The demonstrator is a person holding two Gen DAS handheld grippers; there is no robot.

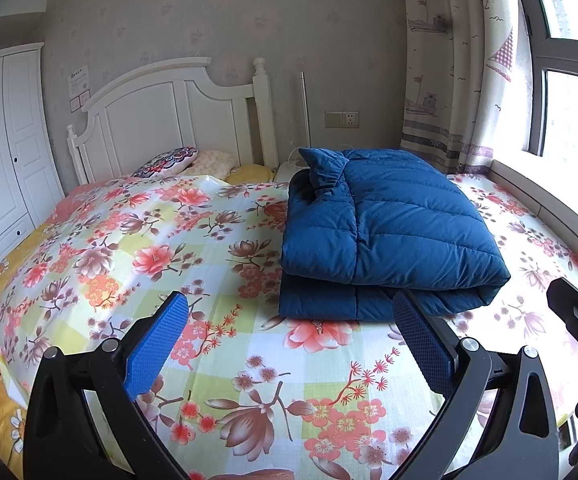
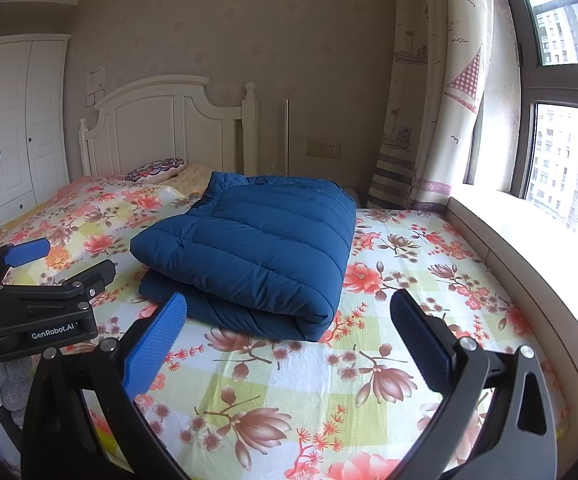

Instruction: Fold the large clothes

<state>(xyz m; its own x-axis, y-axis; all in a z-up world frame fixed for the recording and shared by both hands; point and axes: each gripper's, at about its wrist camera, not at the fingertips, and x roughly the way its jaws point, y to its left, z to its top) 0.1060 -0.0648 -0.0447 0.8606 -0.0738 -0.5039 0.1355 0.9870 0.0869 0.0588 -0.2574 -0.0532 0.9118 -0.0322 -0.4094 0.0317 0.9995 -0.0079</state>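
Observation:
A blue quilted down jacket (image 1: 385, 232) lies folded into a thick rectangular bundle on the floral bedsheet (image 1: 217, 248), one cuff sticking up at its far end. It also shows in the right wrist view (image 2: 257, 252). My left gripper (image 1: 289, 336) is open and empty, hovering just short of the bundle's near edge. My right gripper (image 2: 289, 336) is open and empty, also just in front of the bundle. The left gripper shows at the left of the right wrist view (image 2: 41, 280).
A white headboard (image 1: 169, 120) and pillows (image 1: 169, 162) stand at the bed's far end. A white wardrobe (image 1: 1, 148) is on the left. A curtain (image 1: 449, 80) and window sill (image 2: 529, 236) run along the right side.

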